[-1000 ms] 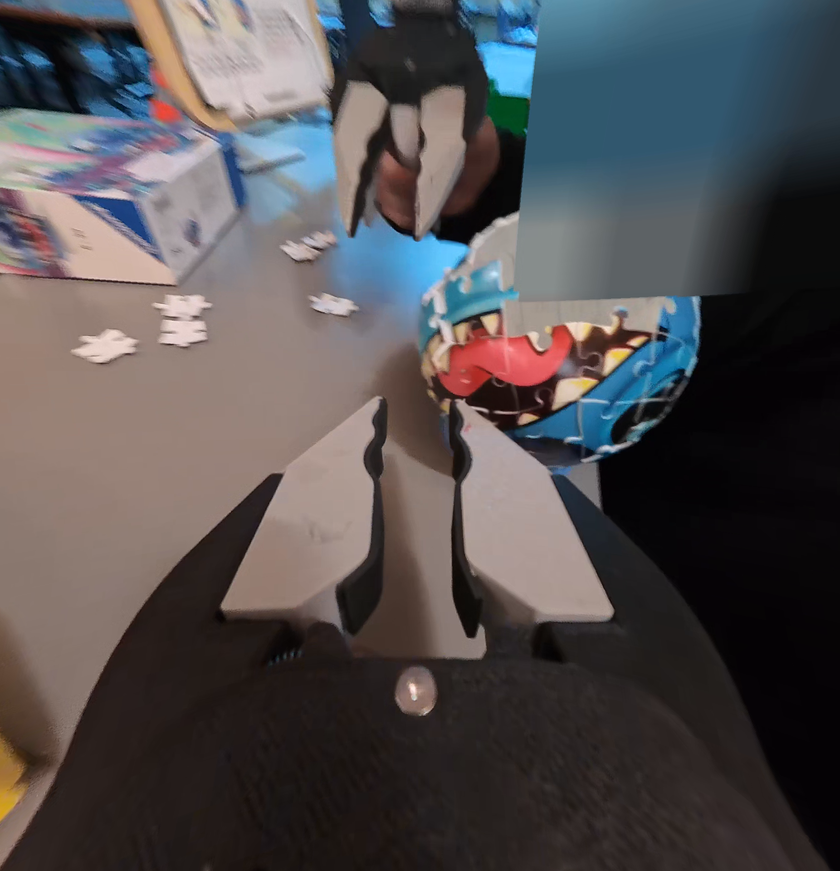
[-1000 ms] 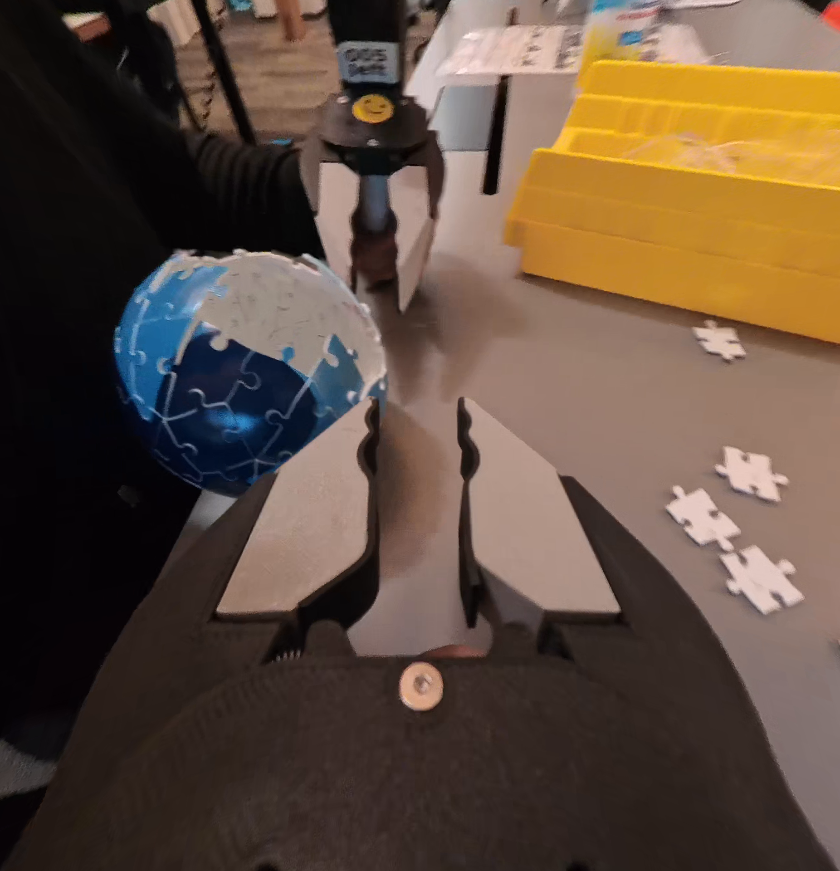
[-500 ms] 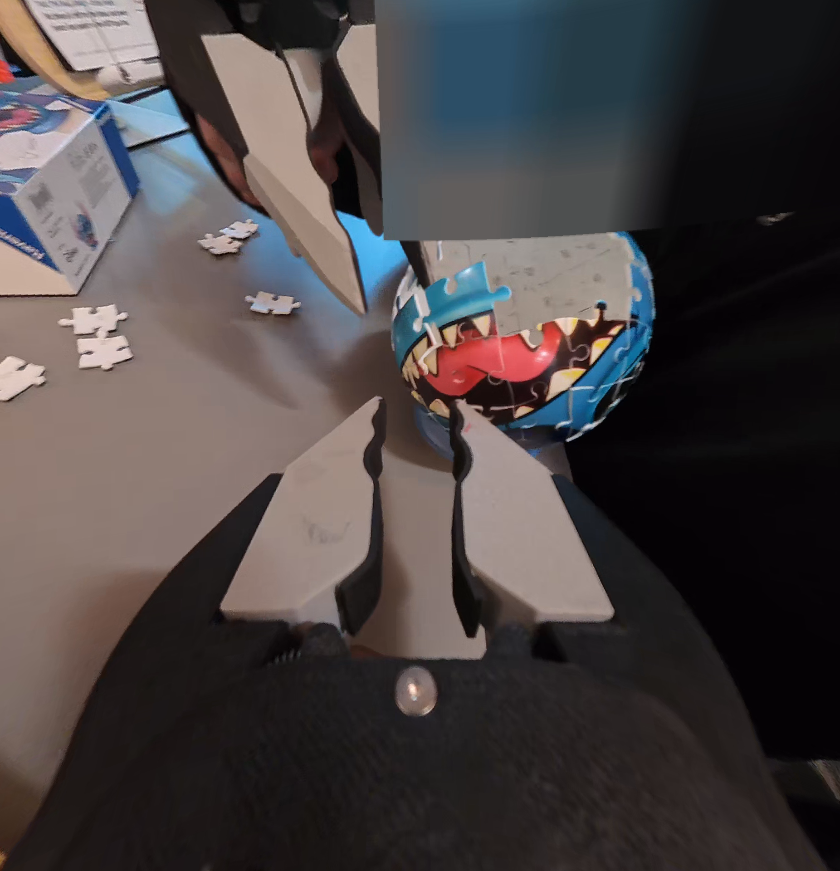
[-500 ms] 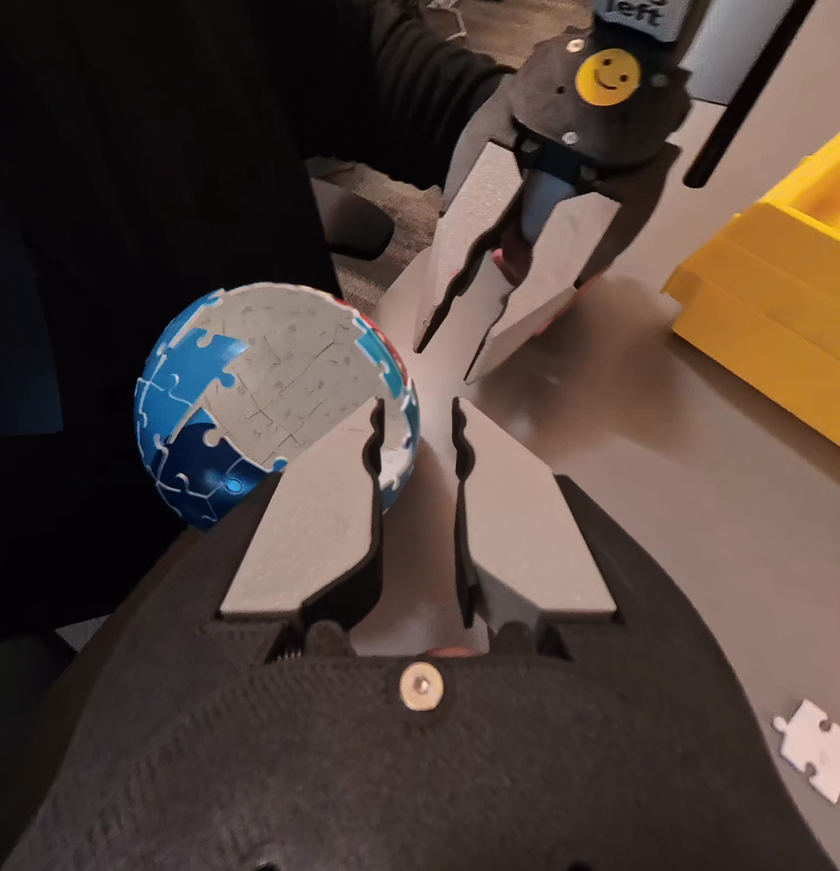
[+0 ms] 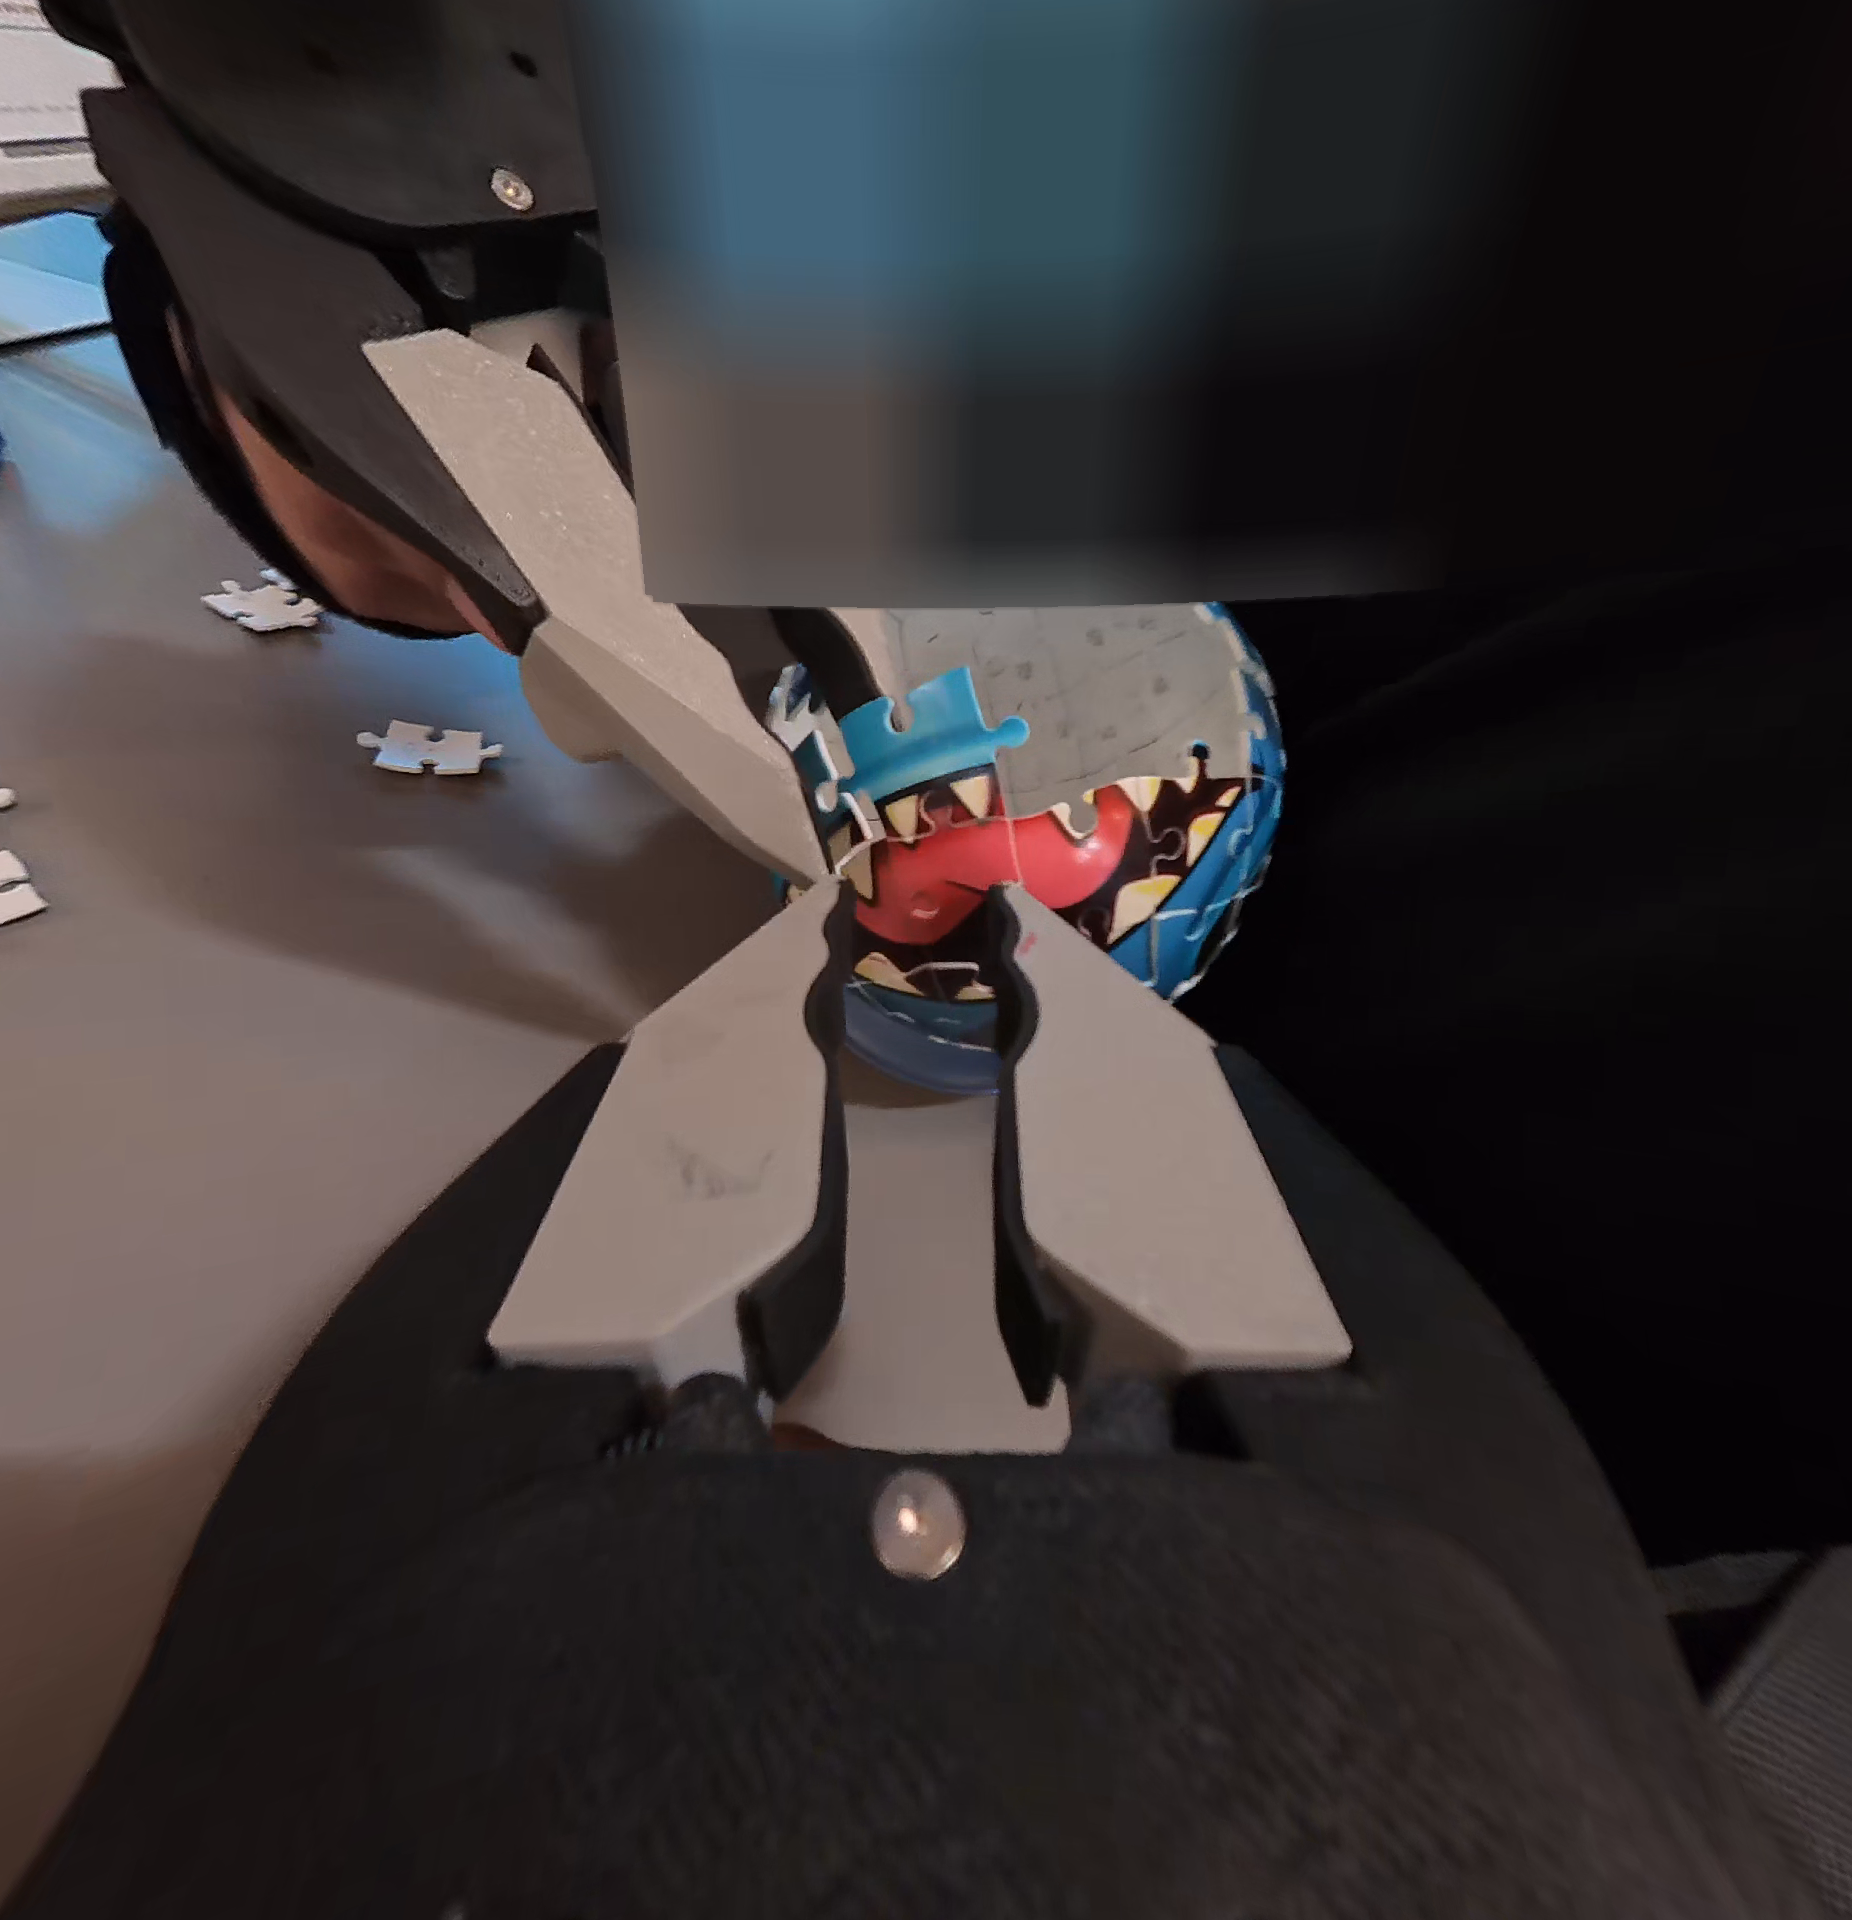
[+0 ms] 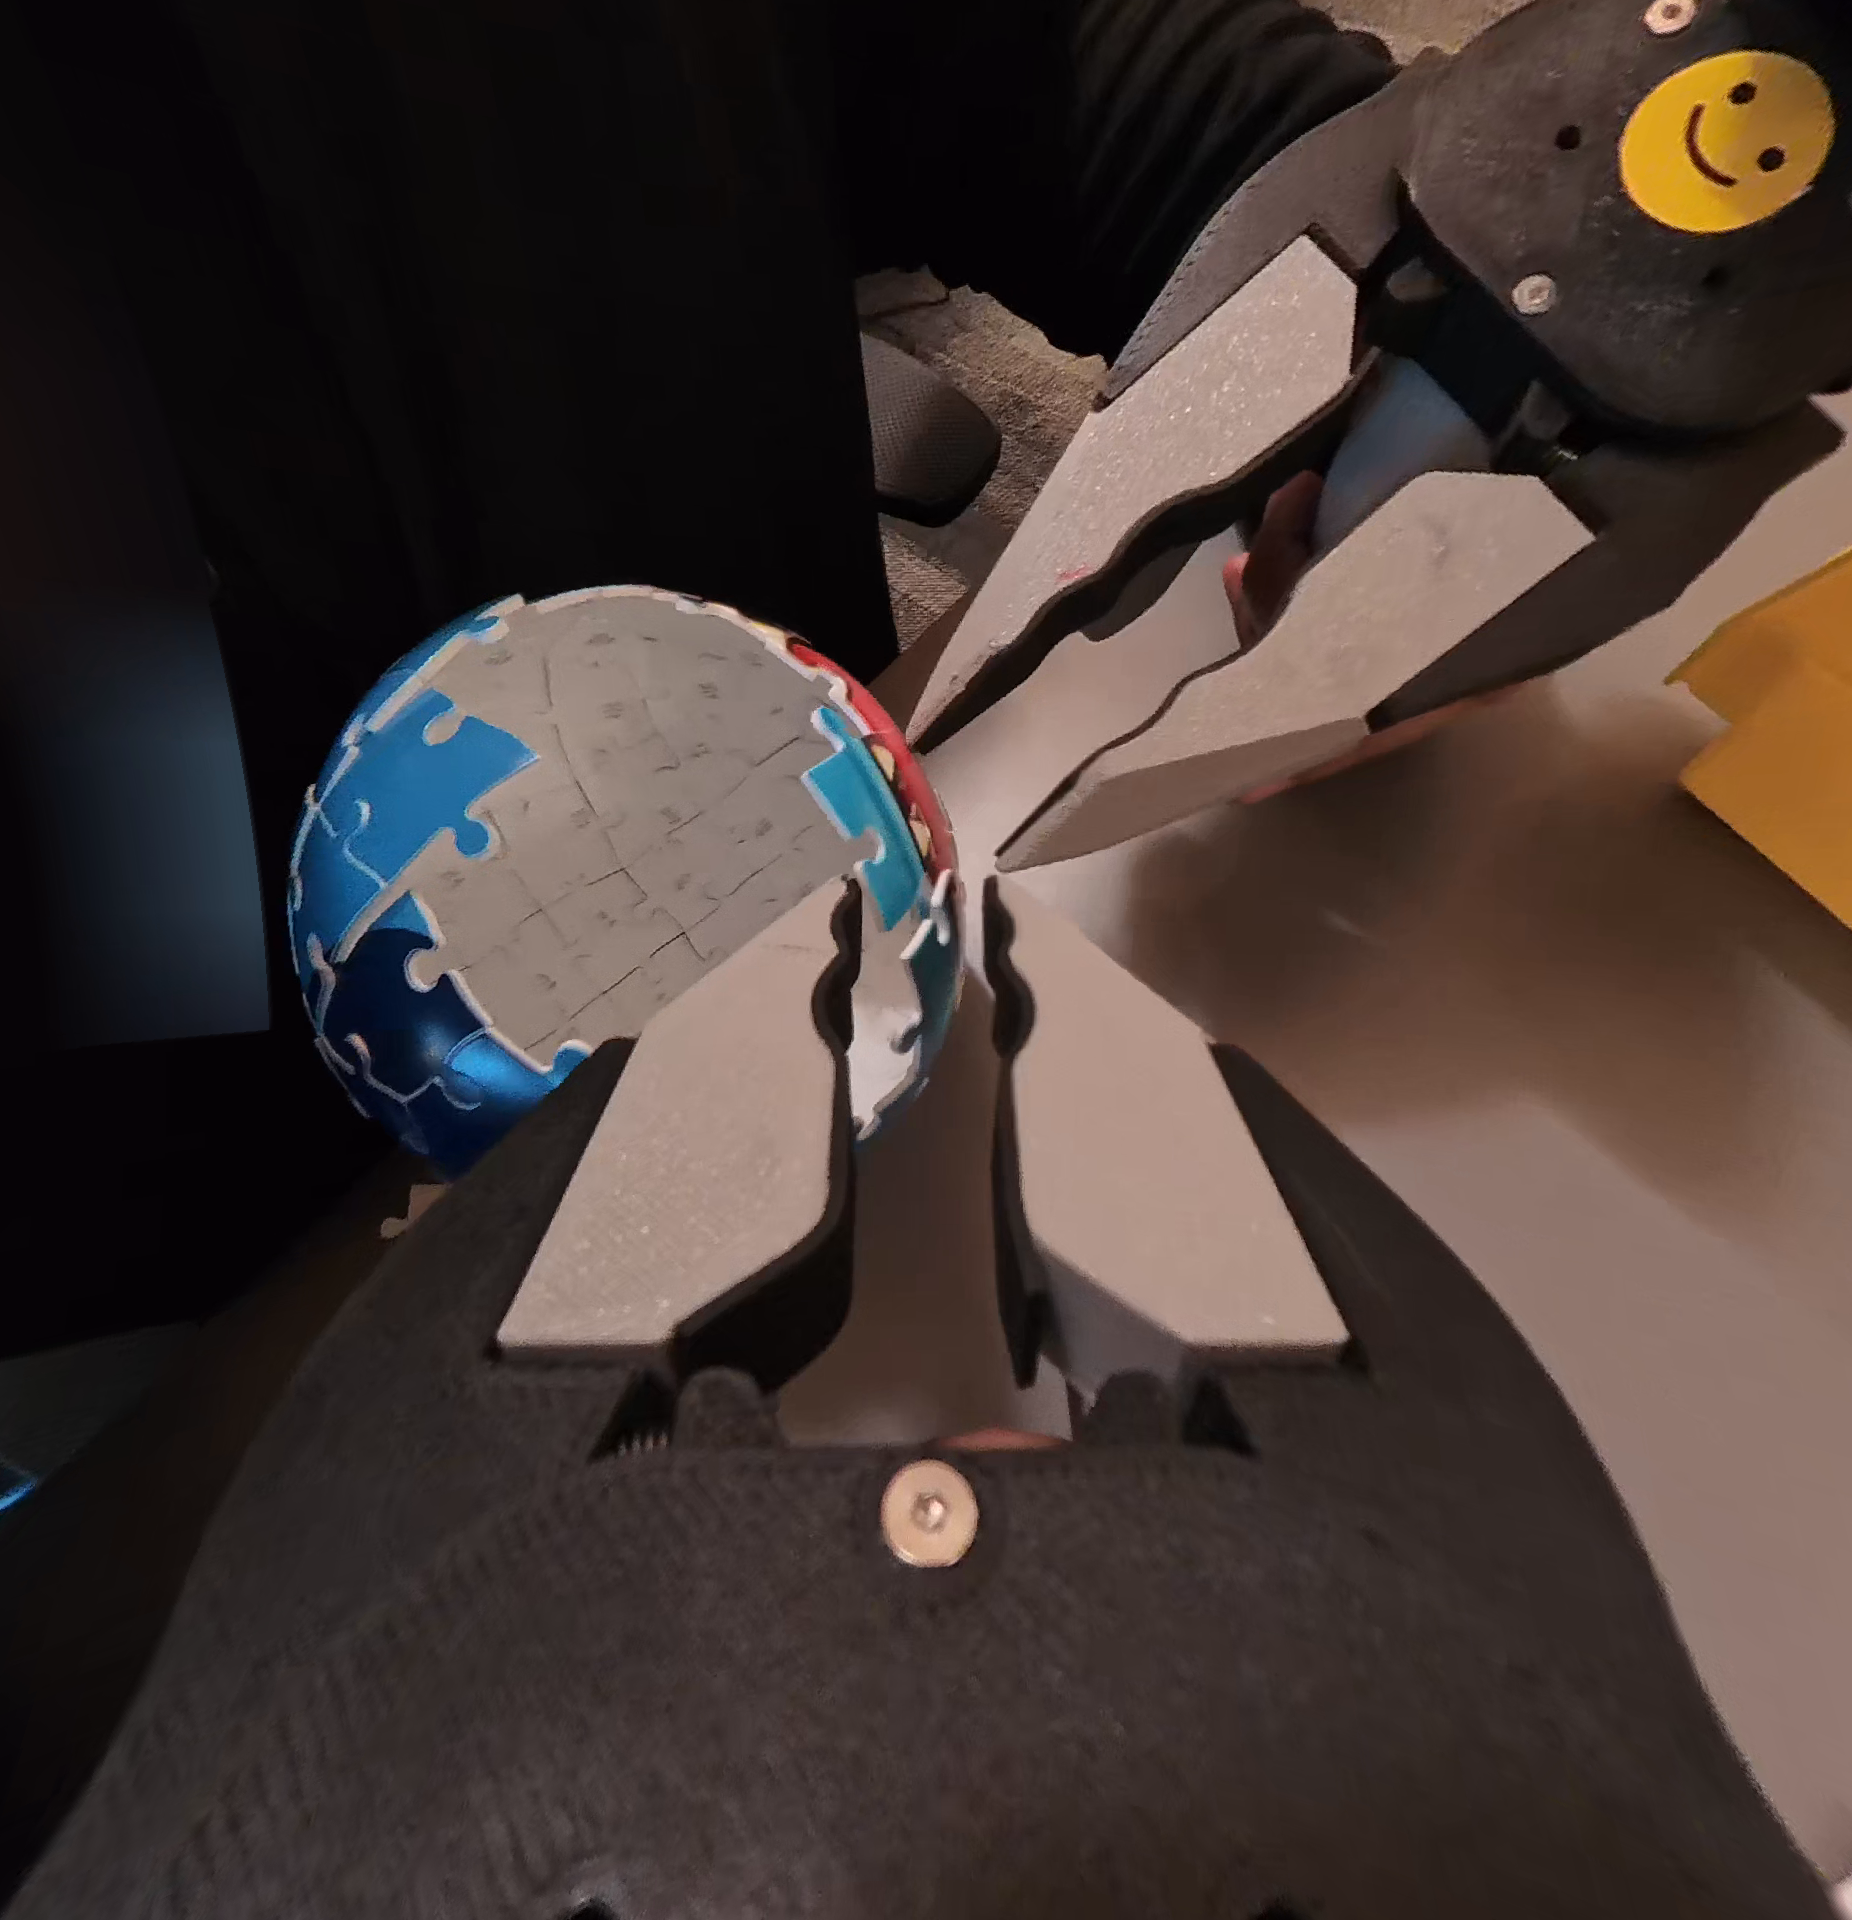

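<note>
Both grippers are crowded in on the puzzle ball, which sits at the near edge of the grey table, right in front of a person in dark clothes. The ball is a round jigsaw, half finished: bare grey on top, blue round the sides, and a red tongue with yellow teeth on the face that the left wrist view shows.

The left gripper has its jaws a narrow gap apart and holds nothing; its tips are right up against the painted mouth, though I cannot tell whether they touch it. In the right wrist view it comes in from the upper right, a yellow smiley sticker on its black body.

The right gripper is likewise a little apart and empty, its left finger lying over the lower side of the ball. From the left wrist view it comes down from the upper left, one grey tip at the ball's blue edge.

A few loose white puzzle pieces lie on the table to the left, well apart from the ball. A yellow bin stands off to the right
</note>
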Demonstrator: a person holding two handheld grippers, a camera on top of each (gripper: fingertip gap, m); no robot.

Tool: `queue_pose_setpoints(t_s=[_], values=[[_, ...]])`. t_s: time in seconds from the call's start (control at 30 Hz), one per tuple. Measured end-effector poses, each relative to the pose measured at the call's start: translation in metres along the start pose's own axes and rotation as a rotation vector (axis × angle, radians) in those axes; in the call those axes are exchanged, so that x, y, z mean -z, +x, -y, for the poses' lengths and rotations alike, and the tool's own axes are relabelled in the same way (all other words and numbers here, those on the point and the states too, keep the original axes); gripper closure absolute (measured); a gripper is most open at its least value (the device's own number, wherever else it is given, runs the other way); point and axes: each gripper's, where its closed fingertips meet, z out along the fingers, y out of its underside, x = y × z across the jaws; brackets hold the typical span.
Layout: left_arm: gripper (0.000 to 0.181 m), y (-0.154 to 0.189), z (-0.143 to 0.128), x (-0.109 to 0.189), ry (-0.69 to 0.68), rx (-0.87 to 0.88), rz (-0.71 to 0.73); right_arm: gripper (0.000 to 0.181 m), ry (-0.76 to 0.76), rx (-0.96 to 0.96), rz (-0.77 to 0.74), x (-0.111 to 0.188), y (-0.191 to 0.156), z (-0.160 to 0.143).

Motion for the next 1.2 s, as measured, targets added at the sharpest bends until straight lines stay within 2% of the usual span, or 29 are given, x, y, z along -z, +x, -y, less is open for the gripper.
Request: queue_pose_setpoints(t_s=[0.23,0.6,0.8,1.03,1.2], values=[[0.159,0.001,0.003,-0.001,0.007,0.001,-0.025,0.167,0.005,-0.014,0.042,-0.001,-0.002,0.000],[0.159,0.005,0.002,-0.003,-0.011,-0.014,-0.042,0.170,-0.094,0.001,-0.058,-0.002,0.001,-0.002],[0.159,0.008,0.000,-0.003,-0.014,-0.027,-0.043,0.165,-0.096,-0.014,-0.077,-0.001,0.000,-0.004],[0.158,0.009,-0.001,-0.002,-0.016,-0.035,-0.042,0.174,-0.073,0.008,-0.108,0.008,0.002,-0.003],[0.158,0.008,0.000,-0.002,-0.014,-0.037,-0.042,0.173,-0.076,0.032,-0.099,0.003,0.001,-0.004]])
